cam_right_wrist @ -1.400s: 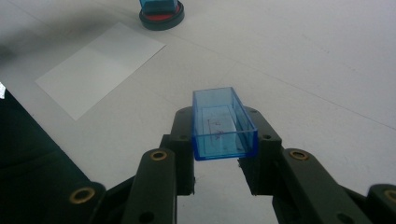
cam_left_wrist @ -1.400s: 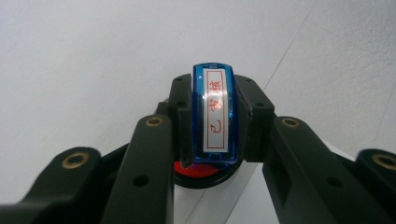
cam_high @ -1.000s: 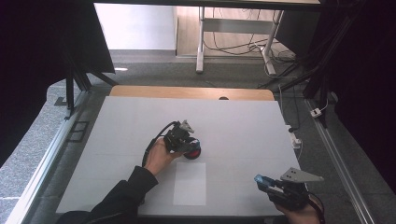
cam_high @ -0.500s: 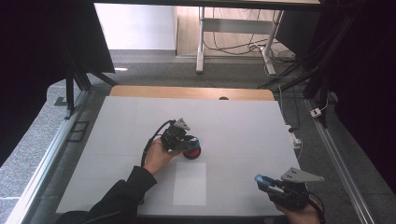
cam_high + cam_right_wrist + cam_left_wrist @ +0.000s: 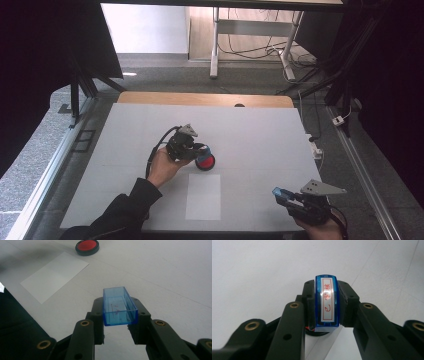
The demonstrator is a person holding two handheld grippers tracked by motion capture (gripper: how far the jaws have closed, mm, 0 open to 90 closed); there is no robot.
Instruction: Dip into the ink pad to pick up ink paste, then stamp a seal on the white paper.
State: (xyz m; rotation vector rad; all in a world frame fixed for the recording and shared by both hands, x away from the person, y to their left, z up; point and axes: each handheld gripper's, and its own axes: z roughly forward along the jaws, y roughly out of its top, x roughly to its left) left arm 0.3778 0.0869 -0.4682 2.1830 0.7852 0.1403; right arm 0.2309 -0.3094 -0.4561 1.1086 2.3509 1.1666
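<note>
A white sheet of paper [image 5: 203, 196] lies flat near the near edge of the table [image 5: 260, 125], about midway along it. A wooden strip [image 5: 200, 98] runs along the far edge. Beyond, cables [image 5: 240, 47] trail on the floor by a desk leg [image 5: 215, 45]. A black curtain [image 5: 45, 60] hangs at the left.

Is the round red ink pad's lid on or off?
Off. The round red ink pad lies with its red surface bare inside a black rim; the left gripper holds the blue rectangular stamp over it.
</note>
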